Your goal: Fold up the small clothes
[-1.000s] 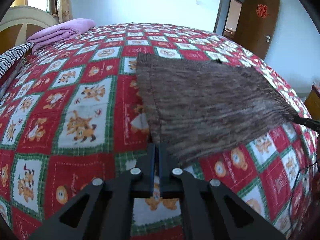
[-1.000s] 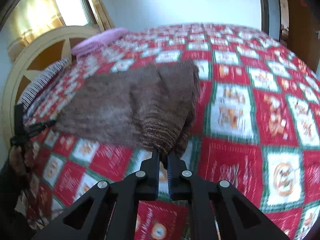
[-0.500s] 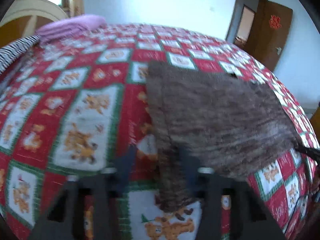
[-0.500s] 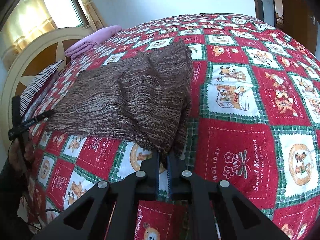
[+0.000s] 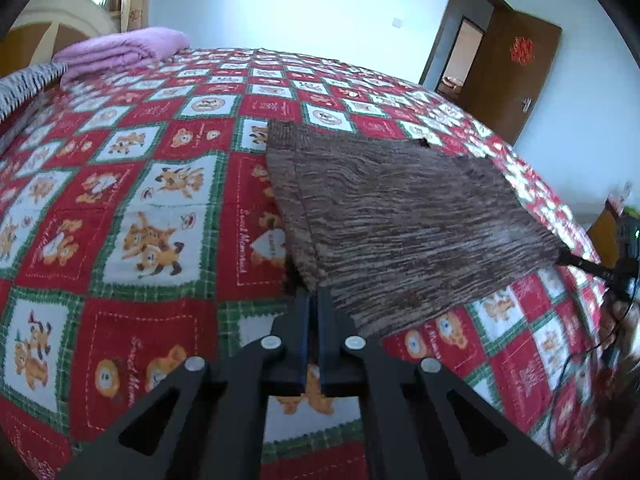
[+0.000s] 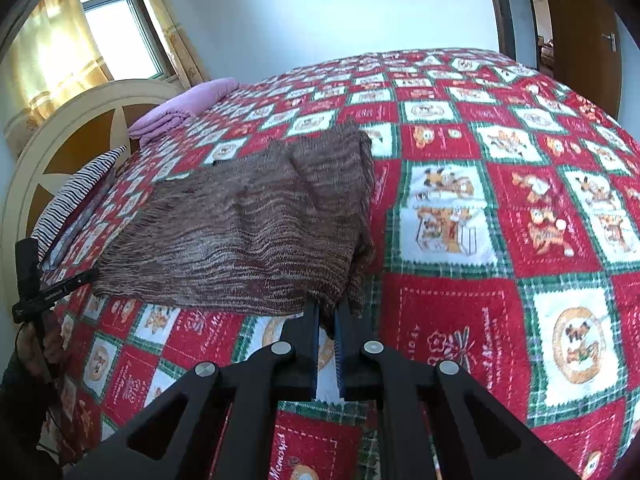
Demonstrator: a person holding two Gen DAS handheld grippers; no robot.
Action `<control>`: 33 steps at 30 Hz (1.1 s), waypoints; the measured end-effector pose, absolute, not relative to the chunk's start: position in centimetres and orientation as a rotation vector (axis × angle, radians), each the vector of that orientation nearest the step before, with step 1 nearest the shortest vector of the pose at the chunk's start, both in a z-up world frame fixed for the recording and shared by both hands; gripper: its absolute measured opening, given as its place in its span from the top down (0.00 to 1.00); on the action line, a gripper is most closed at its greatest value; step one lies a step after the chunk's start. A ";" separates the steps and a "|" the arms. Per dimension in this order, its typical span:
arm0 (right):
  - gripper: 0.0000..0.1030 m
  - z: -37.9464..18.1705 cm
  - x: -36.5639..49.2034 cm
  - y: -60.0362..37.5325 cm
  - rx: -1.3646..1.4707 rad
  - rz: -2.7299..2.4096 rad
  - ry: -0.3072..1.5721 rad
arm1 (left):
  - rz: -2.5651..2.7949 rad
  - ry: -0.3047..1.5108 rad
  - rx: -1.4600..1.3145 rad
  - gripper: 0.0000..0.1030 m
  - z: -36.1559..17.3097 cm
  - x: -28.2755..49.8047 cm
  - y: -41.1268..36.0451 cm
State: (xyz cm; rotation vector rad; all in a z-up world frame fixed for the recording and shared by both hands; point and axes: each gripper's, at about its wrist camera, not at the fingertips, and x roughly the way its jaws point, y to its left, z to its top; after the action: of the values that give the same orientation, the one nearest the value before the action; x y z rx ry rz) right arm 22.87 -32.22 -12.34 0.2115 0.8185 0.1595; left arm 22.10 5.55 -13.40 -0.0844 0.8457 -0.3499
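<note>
A brown knitted garment (image 5: 400, 220) lies spread on the red patterned bedspread (image 5: 140, 200), its near edge lifted off the bed. My left gripper (image 5: 314, 300) is shut on the garment's near left corner. My right gripper (image 6: 327, 312) is shut on the near right corner of the garment (image 6: 248, 232). Each gripper shows in the other's view, at the far end of the lifted edge: the right gripper (image 5: 576, 262) and the left gripper (image 6: 72, 280). The cloth hangs stretched between them.
A folded purple blanket (image 5: 120, 52) and a striped pillow (image 6: 76, 196) lie at the head of the bed by the cream headboard (image 6: 80, 120). A brown door (image 5: 516, 80) stands open beyond the bed.
The left gripper opened briefly half a second ago and is now shut again on the corner. Both grippers have raised the near edge of the garment.
</note>
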 end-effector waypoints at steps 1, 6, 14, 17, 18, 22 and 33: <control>0.94 -12.6 22.9 -32.2 0.211 0.157 0.824 | -0.333 0.848 -0.084 0.96 -13.4 22.3 5.6; 0.94 -13.3 23.1 -32.5 0.222 0.150 0.837 | -0.290 0.831 -0.084 0.33 -13.0 22.8 5.3; 0.94 -12.7 22.3 -32.6 0.226 0.161 0.808 | -0.332 0.849 -0.021 0.97 -14.3 22.7 4.1; 0.94 -12.5 21.9 -32.6 0.203 0.155 0.807 | -0.352 0.842 -0.013 0.97 -14.3 21.3 4.0; 0.94 -12.8 22.0 -32.7 0.206 0.150 0.814 | -0.360 0.850 -0.008 0.97 -14.6 21.1 3.9; 0.94 -14.1 22.4 -33.5 0.233 0.127 0.837 | -0.355 0.850 -0.032 0.97 -14.4 21.1 4.4; 0.92 -11.0 22.5 -33.5 0.108 -0.109 0.832 | -0.178 0.855 -0.062 0.24 -13.6 22.2 7.1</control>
State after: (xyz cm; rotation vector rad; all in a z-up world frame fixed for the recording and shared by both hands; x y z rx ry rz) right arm 22.49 -33.50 -11.02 0.1077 0.8323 -0.1089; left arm 22.19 7.11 -13.59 -0.0622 0.8554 -0.1781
